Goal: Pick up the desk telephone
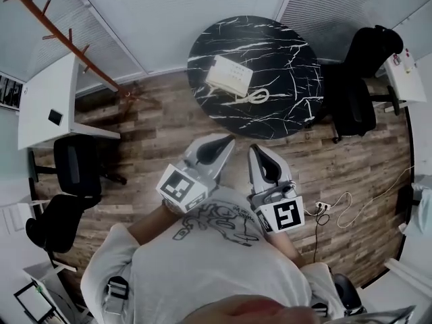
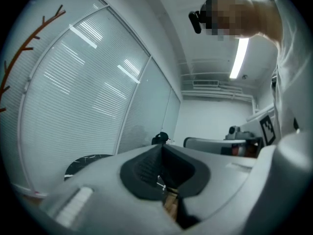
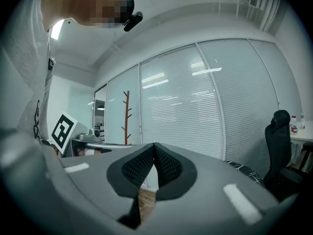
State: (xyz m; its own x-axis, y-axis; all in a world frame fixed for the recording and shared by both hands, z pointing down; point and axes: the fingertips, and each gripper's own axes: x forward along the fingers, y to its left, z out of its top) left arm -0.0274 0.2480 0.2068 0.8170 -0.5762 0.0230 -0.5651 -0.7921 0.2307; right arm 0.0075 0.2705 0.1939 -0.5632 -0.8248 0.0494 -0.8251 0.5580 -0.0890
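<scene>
A white desk telephone [image 1: 229, 77] with a coiled cord [image 1: 257, 96] lies on a round black marble-patterned table [image 1: 283, 113] in the upper middle of the head view. My left gripper [image 1: 226, 140] and right gripper [image 1: 255, 150] are held side by side over the wooden floor, short of the table's near edge. Both are shut with nothing between the jaws. In the left gripper view the left gripper [image 2: 160, 147] has its pads together, and a slice of the table [image 2: 83, 163] shows at lower left. The right gripper [image 3: 153, 146] is likewise shut; the table's edge [image 3: 244, 169] shows at right. The telephone is in neither gripper view.
A wooden coat stand [image 1: 61, 32] rises at the upper left beside a white desk [image 1: 47, 96] and black chairs [image 1: 77, 167]. Another black chair [image 1: 354, 100] stands right of the round table. A white cable and socket strip [image 1: 324, 208] lie on the floor at right. Blinds cover the glass walls.
</scene>
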